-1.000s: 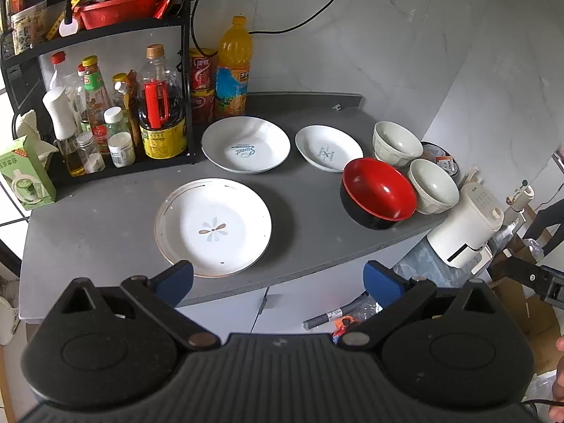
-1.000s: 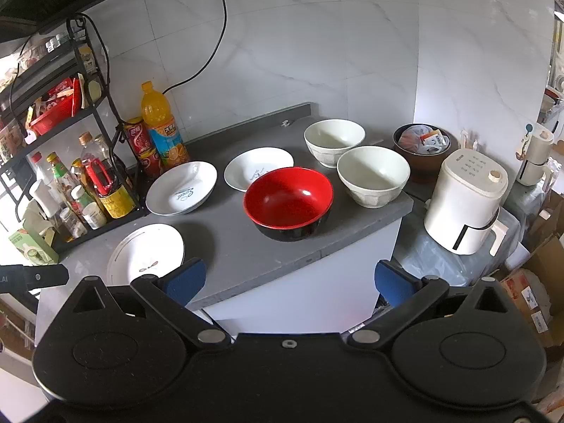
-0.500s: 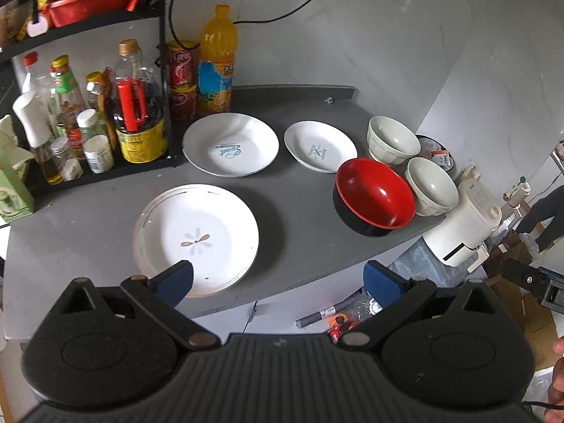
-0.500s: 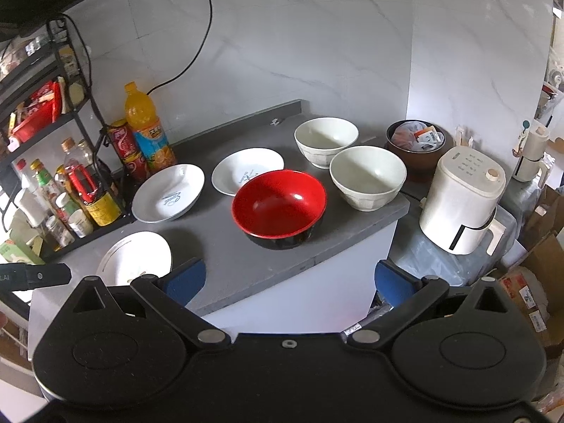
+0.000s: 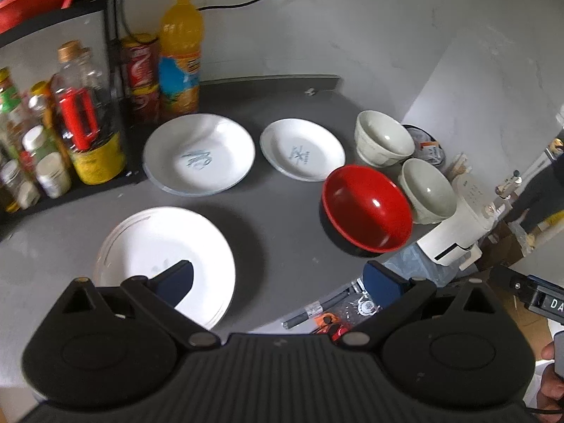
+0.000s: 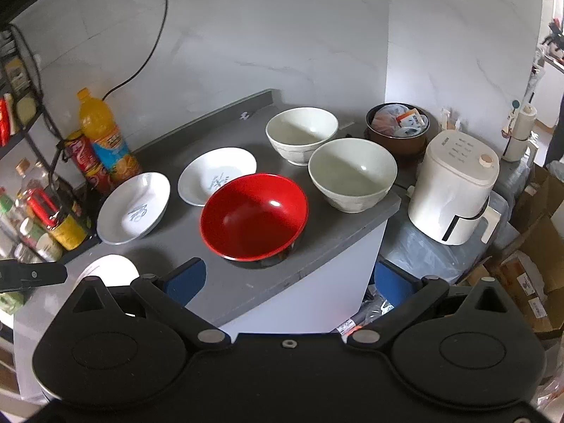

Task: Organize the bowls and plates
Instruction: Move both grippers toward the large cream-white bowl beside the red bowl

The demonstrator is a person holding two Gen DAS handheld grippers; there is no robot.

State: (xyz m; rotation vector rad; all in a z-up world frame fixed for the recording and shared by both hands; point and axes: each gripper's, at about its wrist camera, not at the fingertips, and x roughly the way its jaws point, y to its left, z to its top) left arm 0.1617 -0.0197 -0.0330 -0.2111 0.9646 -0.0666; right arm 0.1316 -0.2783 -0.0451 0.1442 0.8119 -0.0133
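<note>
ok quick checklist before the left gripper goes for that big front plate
1. Left gripper open: ok.
2. Right gripper open, holding nothing: ok.
3. Big front plate lies apart from the other dishes: ok.
4. Plate empty: ok.
5. Fingers around the plate's rim: not ok, one finger only overlaps it in view.
6. Red bowl clear of the approach path: ok, it sits off to the right.

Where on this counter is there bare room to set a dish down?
The widest bare patch of counter lies between the big plate, the red bowl and the two smaller plates behind. Another strip runs along the back wall. The right end is crowded: red bowl and two white bowls nearly touch.
</note>
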